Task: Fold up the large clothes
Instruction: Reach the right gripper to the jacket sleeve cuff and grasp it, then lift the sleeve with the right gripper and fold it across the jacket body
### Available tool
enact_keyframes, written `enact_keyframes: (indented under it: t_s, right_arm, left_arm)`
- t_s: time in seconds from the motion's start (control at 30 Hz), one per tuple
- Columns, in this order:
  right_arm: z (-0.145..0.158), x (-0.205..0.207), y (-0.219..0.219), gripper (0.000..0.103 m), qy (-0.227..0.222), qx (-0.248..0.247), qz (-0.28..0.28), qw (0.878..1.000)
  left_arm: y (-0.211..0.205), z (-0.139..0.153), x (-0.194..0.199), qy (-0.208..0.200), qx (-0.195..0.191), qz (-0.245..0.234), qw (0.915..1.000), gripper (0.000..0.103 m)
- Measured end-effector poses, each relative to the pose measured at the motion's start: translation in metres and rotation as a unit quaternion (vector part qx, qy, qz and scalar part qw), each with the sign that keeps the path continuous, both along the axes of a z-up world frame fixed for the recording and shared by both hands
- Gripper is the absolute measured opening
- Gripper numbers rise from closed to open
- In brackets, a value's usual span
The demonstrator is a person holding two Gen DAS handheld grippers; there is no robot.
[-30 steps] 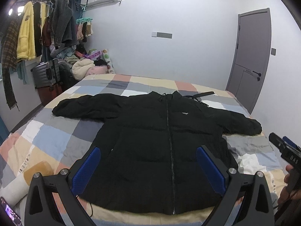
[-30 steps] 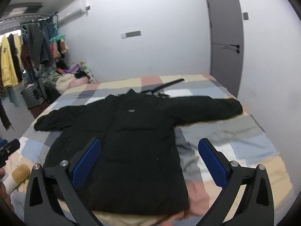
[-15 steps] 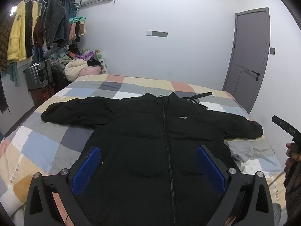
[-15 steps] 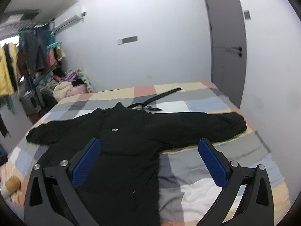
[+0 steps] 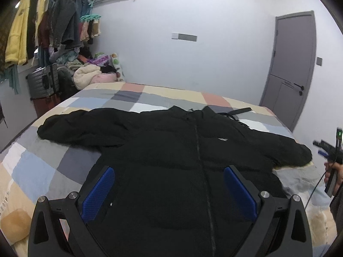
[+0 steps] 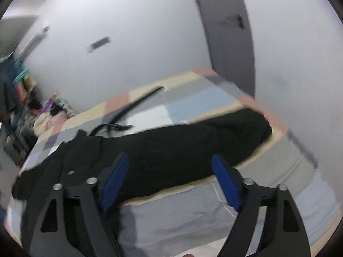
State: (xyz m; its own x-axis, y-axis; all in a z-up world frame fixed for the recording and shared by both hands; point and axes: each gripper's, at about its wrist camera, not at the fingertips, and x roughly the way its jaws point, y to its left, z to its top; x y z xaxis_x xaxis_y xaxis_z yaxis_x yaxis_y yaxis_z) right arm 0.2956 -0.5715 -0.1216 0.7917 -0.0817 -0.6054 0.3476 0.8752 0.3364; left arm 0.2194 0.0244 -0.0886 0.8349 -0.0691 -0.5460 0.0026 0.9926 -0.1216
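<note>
A black puffer jacket (image 5: 182, 160) lies flat and zipped on the checked bed, sleeves spread to both sides. My left gripper (image 5: 169, 192) is open and empty above the jacket's lower front. My right gripper (image 6: 169, 182) is open and empty, tilted, above the jacket's right sleeve (image 6: 193, 141); this view is blurred. The right gripper also shows at the right edge of the left wrist view (image 5: 330, 152), held by a hand near the sleeve's cuff.
A black strap (image 5: 238, 111) lies on the bed (image 5: 42, 167) behind the collar. A clothes rack (image 5: 42, 21), a suitcase (image 5: 42, 81) and a pile of clothes (image 5: 92, 75) stand at the far left. A grey door (image 5: 293, 68) is at the right.
My left gripper has moved forward and lower over the jacket. My right gripper has swung right and tilted toward the right sleeve. Both stay open.
</note>
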Motion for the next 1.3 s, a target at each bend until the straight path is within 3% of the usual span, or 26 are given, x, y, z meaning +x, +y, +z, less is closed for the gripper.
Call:
enact_keyframes:
  t_s: [0.03, 0.13, 0.3, 0.4, 0.63, 0.8, 0.87, 1.03, 1.13, 1.3]
  right_arm:
    - [-0.01, 0.004, -0.012, 0.068, 0.006, 0.01, -0.015, 1.0]
    - [-0.044, 0.013, -0.05, 0.068, 0.017, 0.07, -0.061, 0.995]
    - [-0.097, 0.023, -0.101, 0.068, 0.023, 0.154, -0.128, 0.979]
    - [-0.115, 0.031, -0.125, 0.068, 0.006, 0.162, -0.166, 0.973]
    - [-0.136, 0.053, -0.165, 0.068, -0.057, 0.177, -0.196, 0.963]
    - [-0.135, 0.07, -0.175, 0.068, -0.075, 0.148, -0.19, 0.968]
    - [-0.135, 0.072, -0.179, 0.059, -0.087, 0.15, -0.185, 0.967]
    - [-0.126, 0.071, -0.183, 0.015, -0.101, 0.14, -0.161, 0.972]
    - [-0.107, 0.065, -0.181, 0.008, -0.108, 0.118, -0.164, 0.973]
    - [-0.078, 0.042, -0.184, 0.007, -0.118, 0.115, -0.17, 0.972]
  left_arm:
    - [0.002, -0.007, 0.007, 0.003, -0.002, 0.007, 1.0, 0.103]
    - [0.006, -0.024, 0.023, 0.02, -0.011, 0.021, 0.9995, 0.103]
    - [0.002, -0.048, 0.038, 0.042, -0.009, 0.018, 0.9989, 0.103]
    - [-0.002, -0.059, 0.044, 0.047, 0.0, 0.018, 0.9987, 0.103]
    - [-0.009, -0.071, 0.055, 0.04, 0.008, 0.041, 0.9983, 0.103]
    - [-0.02, -0.083, 0.065, 0.043, 0.013, 0.048, 0.9979, 0.103]
    - [-0.024, -0.09, 0.069, 0.049, 0.016, 0.053, 0.9973, 0.103]
    - [-0.033, -0.09, 0.069, 0.057, 0.03, 0.055, 0.9964, 0.103]
    - [-0.034, -0.081, 0.06, 0.059, 0.033, 0.059, 0.996, 0.103]
    - [-0.031, -0.06, 0.04, 0.062, 0.049, 0.061, 0.995, 0.103]
